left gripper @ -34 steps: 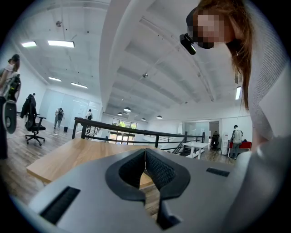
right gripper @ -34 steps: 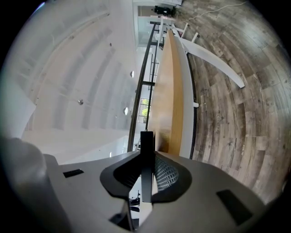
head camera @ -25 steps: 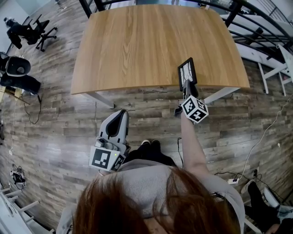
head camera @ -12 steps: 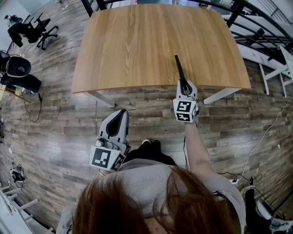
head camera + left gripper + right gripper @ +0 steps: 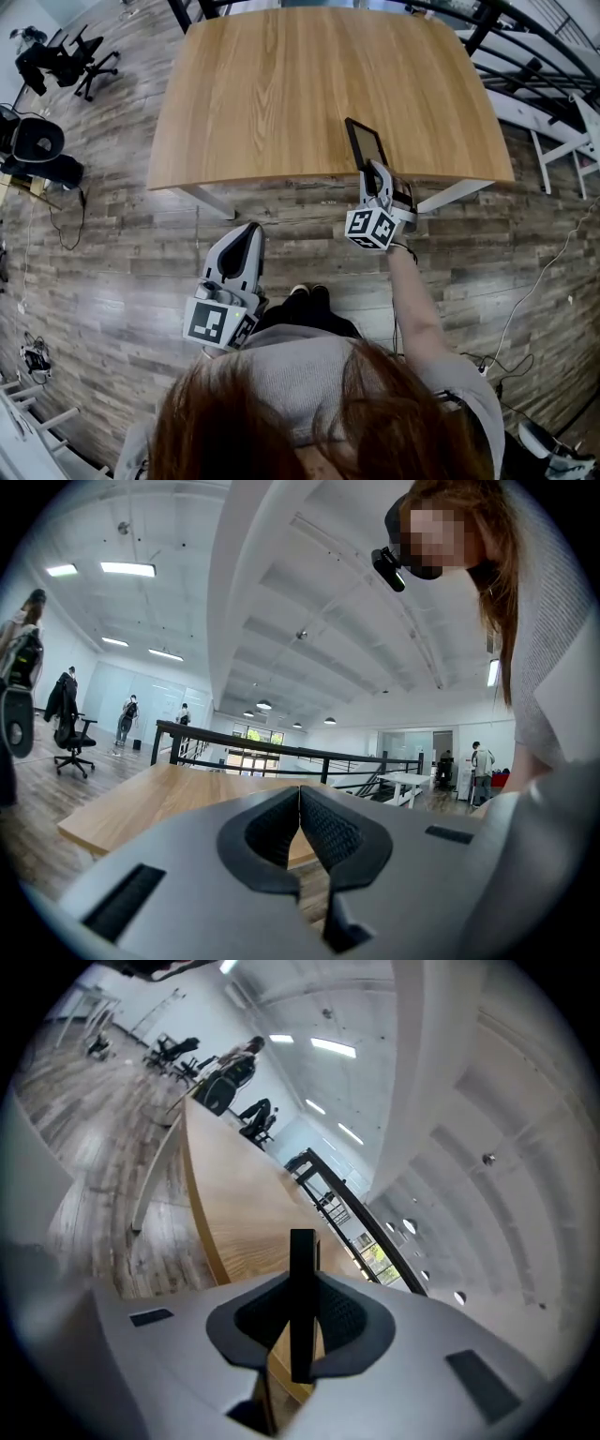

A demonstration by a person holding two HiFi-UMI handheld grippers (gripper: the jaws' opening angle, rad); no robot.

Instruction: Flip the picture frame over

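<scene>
The picture frame (image 5: 365,142) is a small black rectangle whose dark side faces up in the head view. It hangs tilted over the near edge of the wooden table (image 5: 281,84). My right gripper (image 5: 377,174) is shut on its near edge, and the marker cube sits just behind the jaws. In the right gripper view the frame (image 5: 302,1279) shows edge-on as a thin black bar clamped between the pads. My left gripper (image 5: 240,251) stays low beside the person's body, short of the table. Its jaws meet in the left gripper view (image 5: 300,819) with nothing between them.
Wood-plank floor surrounds the table. Black office chairs (image 5: 58,64) stand at the far left, white frames and a black railing (image 5: 539,89) at the right. Cables (image 5: 525,300) trail over the floor at the right. White table legs (image 5: 211,203) show under the near edge.
The right gripper rolled, and the frame turned with it from its light picture side, through edge-on, to its dark side up. It also drifted a little left. The left gripper stayed put.
</scene>
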